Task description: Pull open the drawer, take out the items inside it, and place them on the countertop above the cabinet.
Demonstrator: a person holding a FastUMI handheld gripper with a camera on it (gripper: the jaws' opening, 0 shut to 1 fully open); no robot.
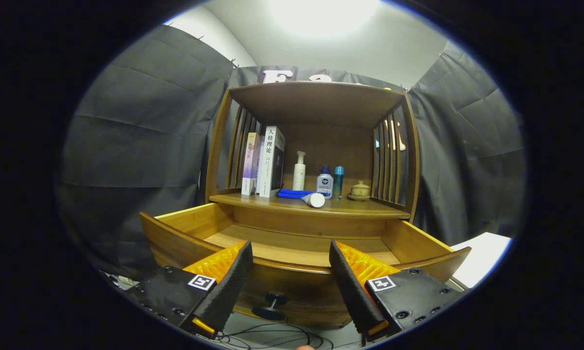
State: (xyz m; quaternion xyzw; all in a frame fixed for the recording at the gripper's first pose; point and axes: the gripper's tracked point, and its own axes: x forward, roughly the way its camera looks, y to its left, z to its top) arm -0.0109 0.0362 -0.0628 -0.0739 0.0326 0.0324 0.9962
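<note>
The wooden countertop (350,210) carries books (265,163), bottles (325,182), a tube (314,200).

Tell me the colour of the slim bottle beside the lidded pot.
Teal-blue bottle, clearest in the gripper view, left of the pot.

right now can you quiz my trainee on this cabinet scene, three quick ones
1. True or false: the drawer is pulled open.
2. Which lies on its side on the countertop? A) white tube B) teal bottle C) pump bottle
3. What are the gripper fingers doing, and what sits between them?

Key
1. True; its visible floor looks bare.
2. A, lying beside the blue cloth.
3. Open, holding nothing; the drawer front with its knob shows between them.
</note>
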